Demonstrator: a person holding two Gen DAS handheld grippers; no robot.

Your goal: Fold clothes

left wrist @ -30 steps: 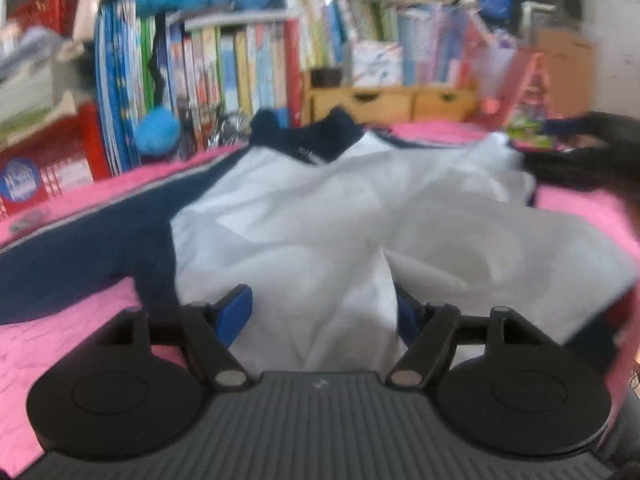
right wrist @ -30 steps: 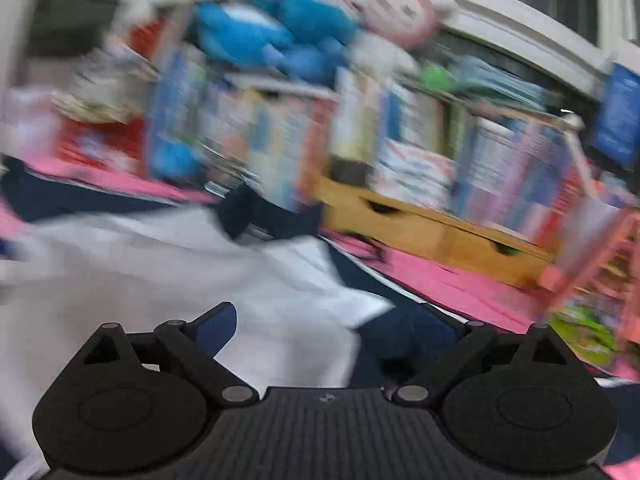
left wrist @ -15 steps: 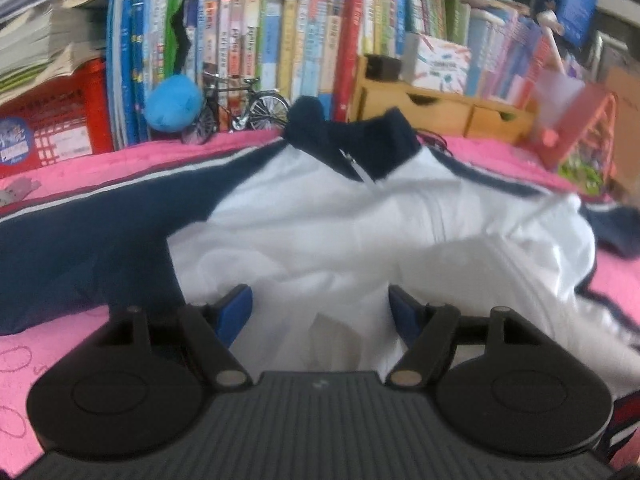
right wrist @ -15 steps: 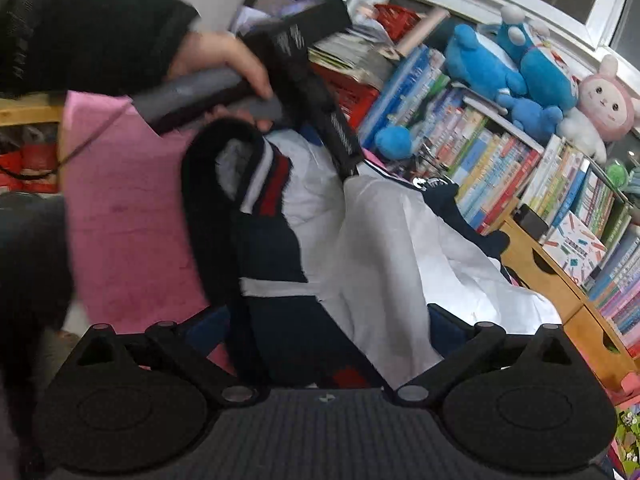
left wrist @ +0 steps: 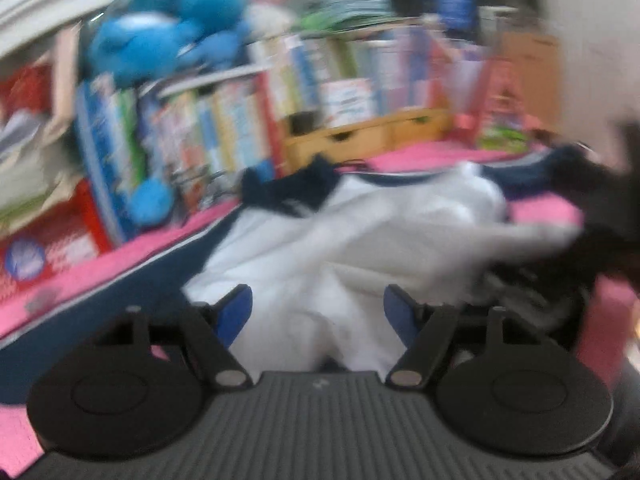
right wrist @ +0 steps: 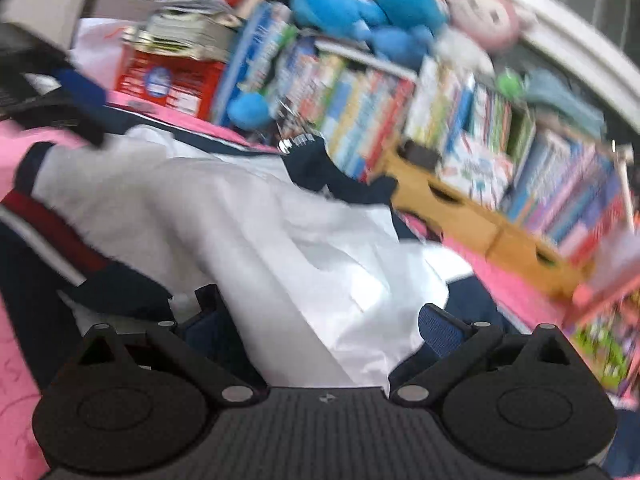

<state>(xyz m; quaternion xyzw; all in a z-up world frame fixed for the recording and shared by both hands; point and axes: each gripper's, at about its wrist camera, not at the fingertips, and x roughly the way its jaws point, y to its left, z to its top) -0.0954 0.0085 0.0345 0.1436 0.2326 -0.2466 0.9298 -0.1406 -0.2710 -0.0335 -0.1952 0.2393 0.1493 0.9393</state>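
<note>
Between both claws' blue pads [left wrist: 236,316] bunches the white jacket [left wrist: 320,264].

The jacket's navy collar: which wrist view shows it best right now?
The right wrist view: the navy collar is less blurred there, standing up at the far end of the white jacket with a metal zipper end beside it. The left wrist view shows the collar too, but heavily smeared by motion.

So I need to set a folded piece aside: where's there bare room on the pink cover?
Bare pink cover shows between the jacket collar and the wooden drawers, and again at the near left corner beside the navy sleeve. The middle is covered by the spread jacket, and the back edge is crowded with books and toys.
</note>
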